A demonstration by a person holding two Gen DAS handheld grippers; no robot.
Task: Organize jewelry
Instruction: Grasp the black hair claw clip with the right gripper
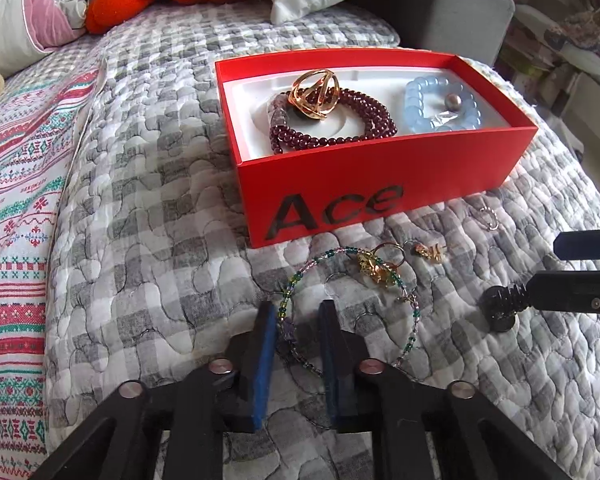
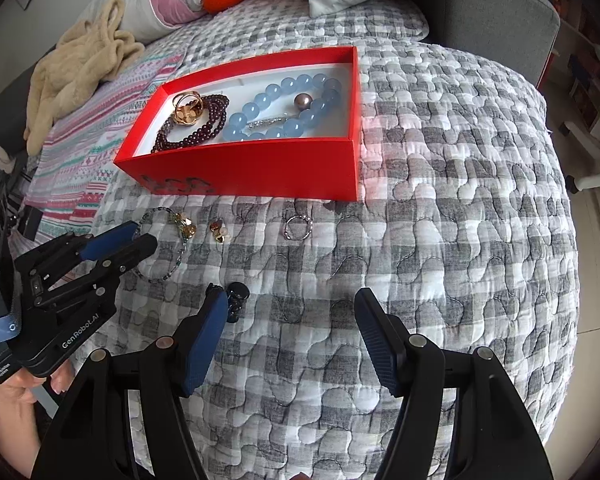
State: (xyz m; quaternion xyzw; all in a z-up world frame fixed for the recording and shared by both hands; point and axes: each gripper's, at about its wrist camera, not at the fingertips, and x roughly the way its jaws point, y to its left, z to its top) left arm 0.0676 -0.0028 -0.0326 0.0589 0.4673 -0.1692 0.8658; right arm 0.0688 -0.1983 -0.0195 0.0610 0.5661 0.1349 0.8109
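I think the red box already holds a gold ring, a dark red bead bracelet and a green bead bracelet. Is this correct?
Not quite: the second bracelet in the red box is pale blue, not green, as the right wrist view shows. The gold ring and the dark red bead bracelet are in the box as you say.
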